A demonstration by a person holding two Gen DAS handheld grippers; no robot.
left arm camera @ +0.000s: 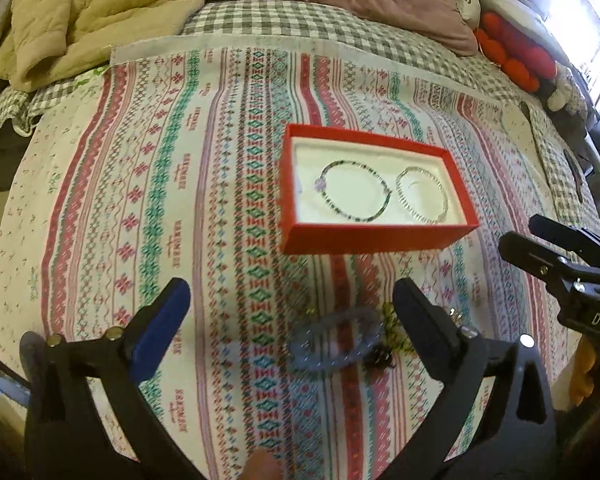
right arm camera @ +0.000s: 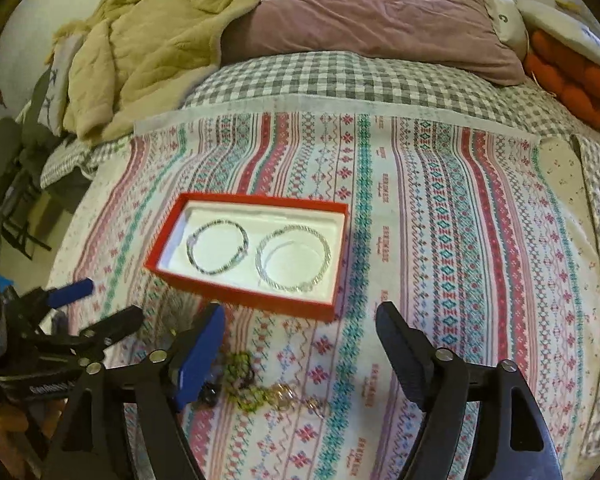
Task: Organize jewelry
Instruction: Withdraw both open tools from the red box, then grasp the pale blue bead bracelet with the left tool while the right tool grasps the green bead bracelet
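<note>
1. We work over a patterned cloth [left arm camera: 148,184] on the bed. The red box [left arm camera: 374,236] lies at about one o'clock from the left gripper [left arm camera: 292,316] and at eleven o'clock from the right gripper [right arm camera: 300,344].
2. Inside the box, a dark beaded bracelet [left arm camera: 356,191] and a silver bracelet [left arm camera: 422,196] lie side by side, apparently just touching.
3. The loose pile lies near us: a blue bracelet [left arm camera: 336,344], a green chain [right arm camera: 242,380], and a gold piece [right arm camera: 288,394], close together and, we judge, partly tangled, though blur hides how.
4. Risk: pulling one piece may drag its neighbours, because the chains overlap. A thin chain could also slip through the pads, or a pad could pinch the soft cloth with it.
5. Risk: the two grippers stand close together, so reaching for the same pile could knock them, or nudge the box.
6. Both grippers have their jaws wide apart, holding nothing. The blue bracelet lies below, between the left fingers, untouched.
</note>
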